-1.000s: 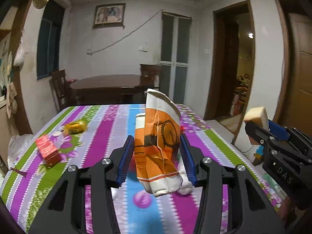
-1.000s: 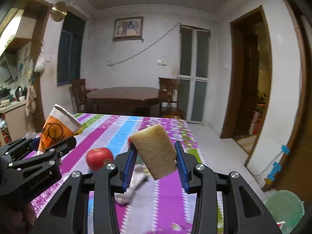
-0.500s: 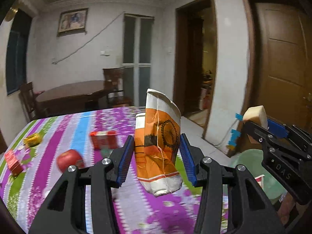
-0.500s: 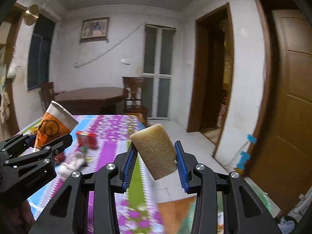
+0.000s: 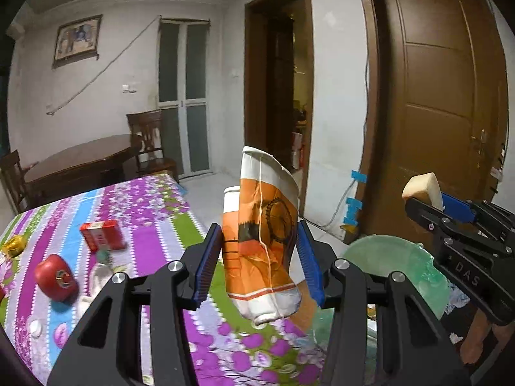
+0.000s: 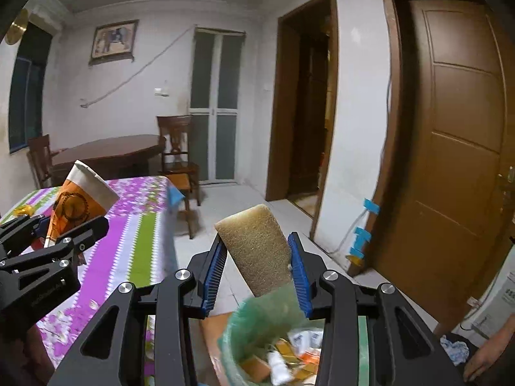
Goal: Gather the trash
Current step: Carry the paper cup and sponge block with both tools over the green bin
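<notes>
My left gripper (image 5: 259, 260) is shut on a crumpled orange-and-white paper cup (image 5: 262, 241), held above the right edge of the striped tablecloth (image 5: 154, 225). My right gripper (image 6: 257, 271) is shut on a tan sponge (image 6: 257, 251), held just above the green-lined trash bin (image 6: 257, 325), which has several wrappers inside. In the left wrist view the bin (image 5: 396, 263) sits low on the right, behind the right gripper (image 5: 437, 206) and its sponge (image 5: 421, 188). In the right wrist view, at the left edge, the left gripper (image 6: 61, 231) shows with the cup (image 6: 77, 199).
On the table lie a red apple (image 5: 56, 276), a red box (image 5: 103, 234), a gold wrapper (image 5: 14, 244) and white scraps (image 5: 96, 276). A brown door (image 6: 457, 167) and open doorway (image 6: 305, 112) stand to the right. A dark table with chairs (image 6: 109, 151) is behind. A person's hand (image 6: 489, 357) is at lower right.
Both grippers have swung to the right, off the table, still holding the cup and the sponge. The green bin has come into view beneath the right gripper.
</notes>
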`<state>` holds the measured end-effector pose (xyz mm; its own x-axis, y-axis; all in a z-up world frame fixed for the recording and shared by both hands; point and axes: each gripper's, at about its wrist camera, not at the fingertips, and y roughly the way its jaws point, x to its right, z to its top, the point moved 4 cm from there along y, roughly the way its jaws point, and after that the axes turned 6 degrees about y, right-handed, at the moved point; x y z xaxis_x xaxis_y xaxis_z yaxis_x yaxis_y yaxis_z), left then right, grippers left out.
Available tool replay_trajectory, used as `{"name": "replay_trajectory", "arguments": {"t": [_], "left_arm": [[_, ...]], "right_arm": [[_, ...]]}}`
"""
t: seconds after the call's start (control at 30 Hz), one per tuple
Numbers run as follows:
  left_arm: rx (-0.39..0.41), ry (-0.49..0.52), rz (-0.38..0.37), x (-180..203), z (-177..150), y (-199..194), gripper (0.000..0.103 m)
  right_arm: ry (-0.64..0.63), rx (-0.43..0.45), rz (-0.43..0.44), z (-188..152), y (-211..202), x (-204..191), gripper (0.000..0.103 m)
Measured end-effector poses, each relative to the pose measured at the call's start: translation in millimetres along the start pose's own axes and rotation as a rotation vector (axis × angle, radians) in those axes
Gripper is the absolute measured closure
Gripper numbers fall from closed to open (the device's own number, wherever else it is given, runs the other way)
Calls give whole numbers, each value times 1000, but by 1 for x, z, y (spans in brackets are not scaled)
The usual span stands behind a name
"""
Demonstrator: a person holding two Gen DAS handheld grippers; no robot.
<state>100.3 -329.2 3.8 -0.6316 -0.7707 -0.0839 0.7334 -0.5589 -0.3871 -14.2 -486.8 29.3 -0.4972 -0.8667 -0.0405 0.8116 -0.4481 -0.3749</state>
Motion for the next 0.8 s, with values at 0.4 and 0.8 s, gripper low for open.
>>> {"name": "replay_trajectory", "arguments": {"t": [0.4,0.8], "left_arm": [[-111,54,-148,63,-7,48,57],[-315,83,-312,111,-27,105,57]], "right_arm": [[40,-143,-95,-31,46,50,63],[55,-359,-138,-64,105,91,63]]}}
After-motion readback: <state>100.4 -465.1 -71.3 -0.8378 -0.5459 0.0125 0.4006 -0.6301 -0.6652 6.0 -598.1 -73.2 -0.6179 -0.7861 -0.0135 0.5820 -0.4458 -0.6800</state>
